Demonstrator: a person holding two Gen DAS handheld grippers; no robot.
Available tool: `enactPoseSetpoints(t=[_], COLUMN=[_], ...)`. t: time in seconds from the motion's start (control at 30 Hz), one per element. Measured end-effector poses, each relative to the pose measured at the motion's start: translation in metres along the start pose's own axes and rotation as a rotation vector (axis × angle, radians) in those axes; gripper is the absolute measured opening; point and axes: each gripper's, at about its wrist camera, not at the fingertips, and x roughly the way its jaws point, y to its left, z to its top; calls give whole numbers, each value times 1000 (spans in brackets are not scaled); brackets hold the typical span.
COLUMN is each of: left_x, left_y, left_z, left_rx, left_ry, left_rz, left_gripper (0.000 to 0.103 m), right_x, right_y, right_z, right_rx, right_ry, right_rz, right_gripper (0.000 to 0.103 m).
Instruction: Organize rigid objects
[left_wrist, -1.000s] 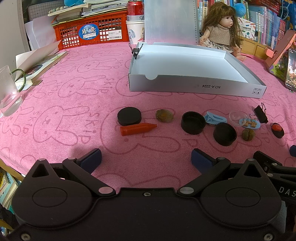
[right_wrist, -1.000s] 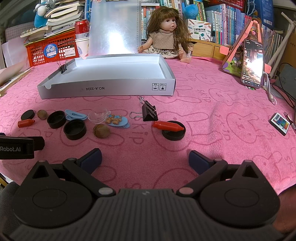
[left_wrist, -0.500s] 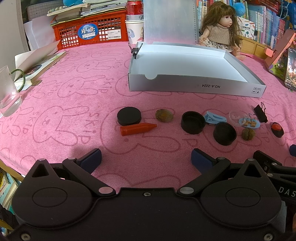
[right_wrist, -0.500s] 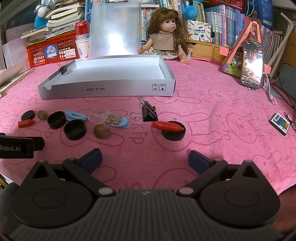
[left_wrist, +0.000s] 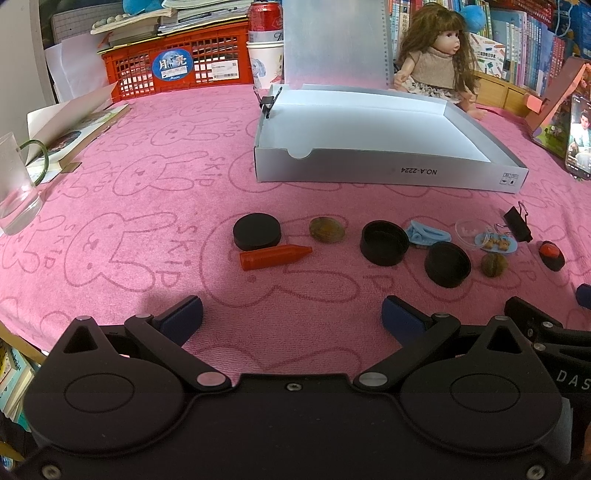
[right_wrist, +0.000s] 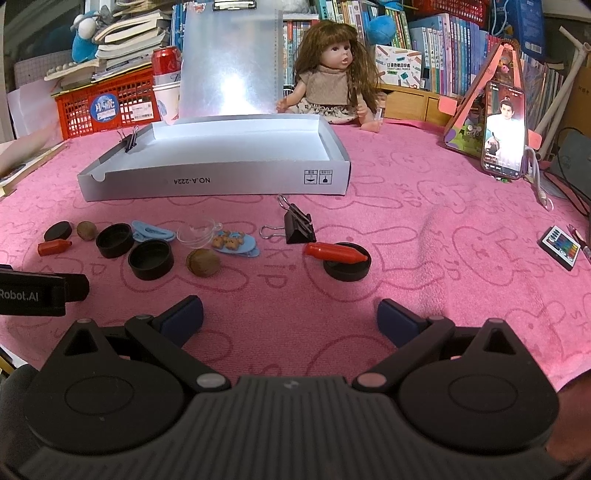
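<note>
Pink terry cloth (left_wrist: 147, 192) carries round black caps (left_wrist: 256, 232), wrinkled walnuts (left_wrist: 327, 229) and waxy red crayons (left_wrist: 275, 256) before the shallow grey cardboard tray (left_wrist: 388, 173); left gripper (left_wrist: 291, 317) and right gripper (right_wrist: 290, 317) gape apart, holding nothing.

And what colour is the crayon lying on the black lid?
Red-orange crayon, on the black lid; clearest in the right wrist view.

Before me a pink bunny-print cloth (left_wrist: 140, 206) carries a grey tray (left_wrist: 388, 173), 4 black caps, 2 red crayons, 2 walnuts, a binder clip (right_wrist: 299, 227) and a doll (right_wrist: 332, 88).
</note>
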Motion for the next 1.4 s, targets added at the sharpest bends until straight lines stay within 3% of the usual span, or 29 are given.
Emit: enactPoseSetpoints(t=[0.53, 0.73, 0.9, 1.07, 1.27, 1.4], left_x=[0, -6, -17, -25, -31, -21], left_y=[1, 7, 16, 18, 20, 20], left_z=[2, 3, 4, 4, 1, 1], left_rx=[9, 1, -42, -48, -89, -110], left_ry=[-2, -45, -97, -149, -221, -205], left_rz=[-10, -43, -100, -115, -90, -45], left_gripper=[102, 77, 48, 48, 50, 51], right_x=[-4, -9, -13, -14, -9, -4], right_y=[0, -5, -10, -6, 13, 20], right_z=[-4, -2, 0, 0, 4, 7], right_rx=[-12, -3, 8, 1, -39, -34], right_ry=[-44, -90, -124, -129, -154, -155], right_rz=[35, 65, 63, 124, 155, 165], right_gripper=[102, 95, 85, 66, 56, 53])
